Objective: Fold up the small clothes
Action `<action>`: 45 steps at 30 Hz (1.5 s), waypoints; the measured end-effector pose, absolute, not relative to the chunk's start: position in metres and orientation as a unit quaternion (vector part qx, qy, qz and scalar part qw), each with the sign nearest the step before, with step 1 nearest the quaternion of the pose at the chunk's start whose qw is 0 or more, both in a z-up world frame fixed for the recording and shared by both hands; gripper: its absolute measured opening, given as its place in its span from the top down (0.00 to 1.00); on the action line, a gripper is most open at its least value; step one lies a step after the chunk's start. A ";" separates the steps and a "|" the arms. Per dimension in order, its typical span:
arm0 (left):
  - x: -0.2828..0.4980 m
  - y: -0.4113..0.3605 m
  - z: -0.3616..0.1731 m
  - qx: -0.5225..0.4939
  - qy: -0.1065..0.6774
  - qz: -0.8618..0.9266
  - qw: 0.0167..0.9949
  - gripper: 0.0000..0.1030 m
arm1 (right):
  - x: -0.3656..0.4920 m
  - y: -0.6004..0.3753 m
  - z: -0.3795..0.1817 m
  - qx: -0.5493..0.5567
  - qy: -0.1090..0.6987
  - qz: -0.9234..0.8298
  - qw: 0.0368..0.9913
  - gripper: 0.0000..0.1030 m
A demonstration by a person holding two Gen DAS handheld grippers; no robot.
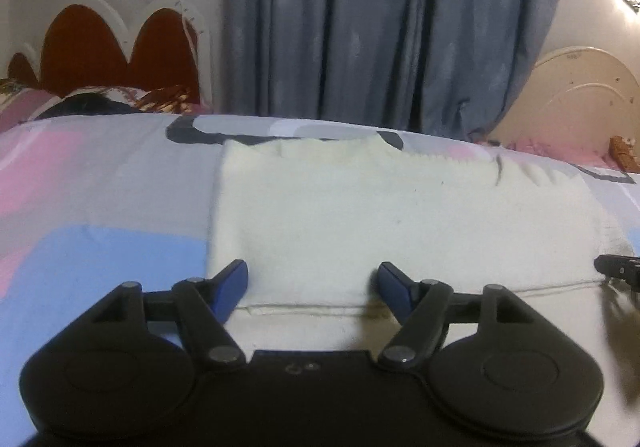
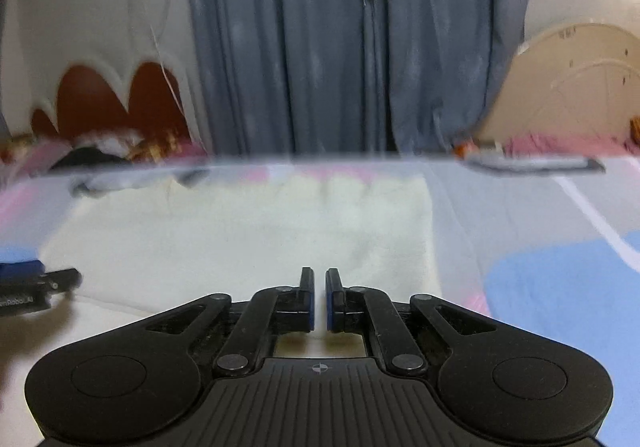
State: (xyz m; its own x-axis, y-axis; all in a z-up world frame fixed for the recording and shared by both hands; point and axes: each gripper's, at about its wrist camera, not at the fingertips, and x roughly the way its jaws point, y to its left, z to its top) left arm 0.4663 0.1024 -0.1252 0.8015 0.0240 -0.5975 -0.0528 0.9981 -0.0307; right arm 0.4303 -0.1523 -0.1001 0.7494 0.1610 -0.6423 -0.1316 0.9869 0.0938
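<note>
The cream cloth (image 1: 360,215) lies flat on the bed (image 1: 100,207), spread out just ahead of both grippers and folded into a wide band, with a doubled edge running across right under the left gripper (image 1: 312,283). That gripper hangs over the near edge of the cloth with its blue-padded fingers (image 1: 232,287) standing well apart; the cloth shows between them, but the pads do not press on it. The right gripper (image 2: 319,297) is off to its right, over the same cloth, with its fingers drawn together to a thin slit and nothing caught in it. From the left wrist view its tip just shows at the right edge, near the cloth's right end.

The bed cover is patterned in pink, blue and grey patches. Nothing lies on the cloth in front of either gripper. Beyond the far side of the bed, straight ahead of the grippers, hangs a blue-grey curtain (image 1: 380,27). Ahead and to the left stands a red headboard (image 1: 116,51) with a white scalloped edge, with bedding (image 1: 132,95) heaped at its foot. Ahead and to the right is a cream arched board (image 1: 580,95). The right wrist view is smeared, so the far edge of the cloth is hard to make out there.
</note>
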 end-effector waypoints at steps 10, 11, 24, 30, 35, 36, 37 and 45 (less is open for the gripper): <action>0.462 0.079 -0.135 0.025 0.322 0.033 0.946 0.27 | 0.427 -0.184 -0.096 0.086 0.347 0.091 0.929 0.97; 0.462 0.079 -0.135 0.027 0.322 0.035 0.946 0.27 | 0.426 -0.182 -0.094 0.072 0.348 0.092 0.930 0.97; 0.458 0.073 -0.139 0.040 0.315 0.055 0.947 0.21 | 0.425 -0.189 -0.101 0.010 0.346 0.124 0.930 0.97; 0.457 0.075 -0.139 0.033 0.320 0.057 0.945 0.18 | 0.429 -0.181 -0.101 -0.035 0.358 0.132 0.924 0.97; 0.454 0.082 -0.139 0.021 0.343 0.056 0.938 0.12 | 0.427 -0.168 -0.098 -0.094 0.370 0.128 0.915 0.97; 0.452 0.083 -0.139 0.022 0.344 0.056 0.937 0.11 | 0.428 -0.166 -0.097 -0.099 0.375 0.126 0.913 0.97; 0.452 0.084 -0.140 0.019 0.344 0.055 0.937 0.10 | 0.431 -0.165 -0.097 -0.099 0.380 0.123 0.912 0.96; 0.415 0.092 -0.135 0.014 0.349 0.051 0.936 0.11 | 0.405 -0.161 -0.092 -0.101 0.355 0.103 0.924 0.70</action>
